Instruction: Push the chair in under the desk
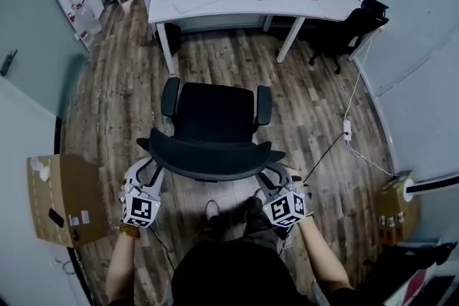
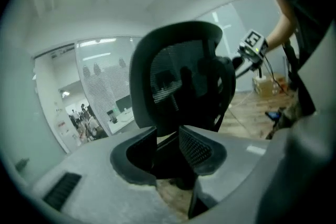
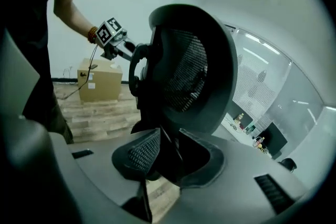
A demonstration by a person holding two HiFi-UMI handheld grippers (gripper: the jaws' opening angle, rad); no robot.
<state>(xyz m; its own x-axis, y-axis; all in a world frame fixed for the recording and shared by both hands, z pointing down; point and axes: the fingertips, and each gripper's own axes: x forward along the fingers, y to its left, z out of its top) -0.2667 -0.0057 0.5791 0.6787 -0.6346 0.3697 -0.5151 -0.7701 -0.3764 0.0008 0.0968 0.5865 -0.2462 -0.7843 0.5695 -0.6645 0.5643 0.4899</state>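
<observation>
The chair [image 1: 215, 127] is standing on the wooden floor [image 1: 237, 61], well apart from the near edge of the desk [image 1: 215, 2]. Open boards are lying between the two and along both sides of the chair. A closed cardboard box [image 1: 63, 201] is sitting at the floor's left edge, and its contents are hidden. The chair's seat is pointing toward the desk, while its backrest is facing the person, with the long axis running crosswise. The left gripper [image 1: 152, 170] and right gripper [image 1: 271, 175] are flanking the backrest's ends. Each has its jaws standing moderately apart, with the backrest rim at the gap. Contact cannot be confirmed.
</observation>
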